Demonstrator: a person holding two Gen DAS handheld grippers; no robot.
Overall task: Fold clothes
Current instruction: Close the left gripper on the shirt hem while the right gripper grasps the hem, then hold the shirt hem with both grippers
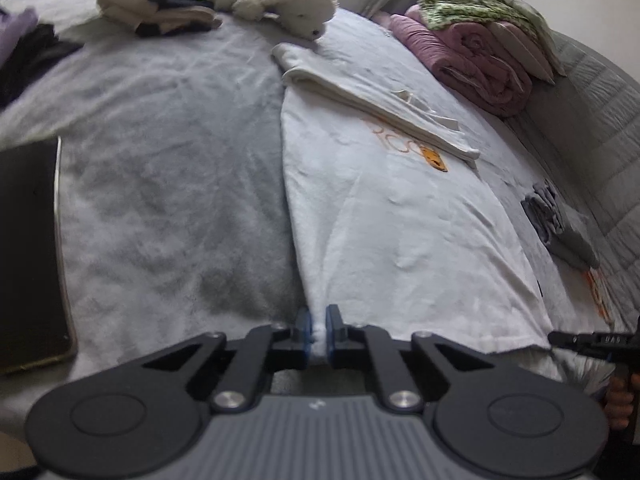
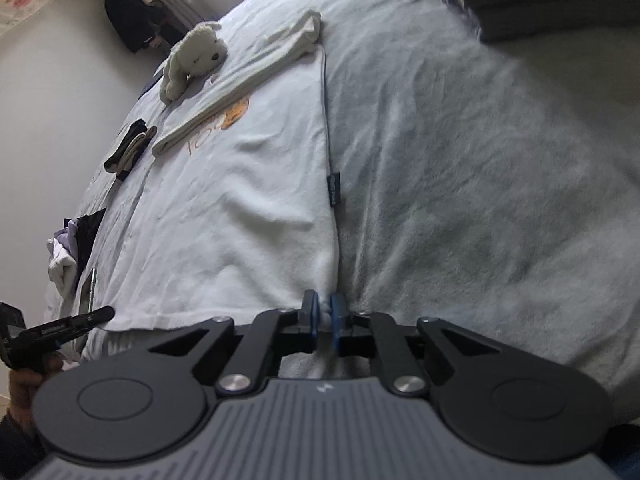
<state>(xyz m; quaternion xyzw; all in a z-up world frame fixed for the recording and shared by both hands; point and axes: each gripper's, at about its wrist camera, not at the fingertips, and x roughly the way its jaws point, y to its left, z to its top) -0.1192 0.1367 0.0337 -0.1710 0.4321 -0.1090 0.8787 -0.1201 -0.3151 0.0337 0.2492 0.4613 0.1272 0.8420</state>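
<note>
**Both grippers clamped on white garment hem**

While the white garment [image 1: 384,216] is spread flat on the grey blanket [image 1: 168,184], its near hem is pinched at both corners. Left gripper [image 1: 318,330]: blue pads closed on a bunched bit of white fabric. Right gripper [image 2: 325,316]: same state, closed on the opposite corner, beside a dark side label [image 2: 333,188]. One sleeve [image 1: 372,96] is folded across the chest, partly covering an orange print [image 1: 434,158]. The other gripper is seen at each frame edge, with a hand [image 2: 28,384] on its handle. A plush toy [image 1: 280,0] lies beyond the collar; a pink rolled quilt [image 1: 476,60] is seen far right. A dark flat object [image 1: 28,252] lies at the left edge, identity unclear.
</note>
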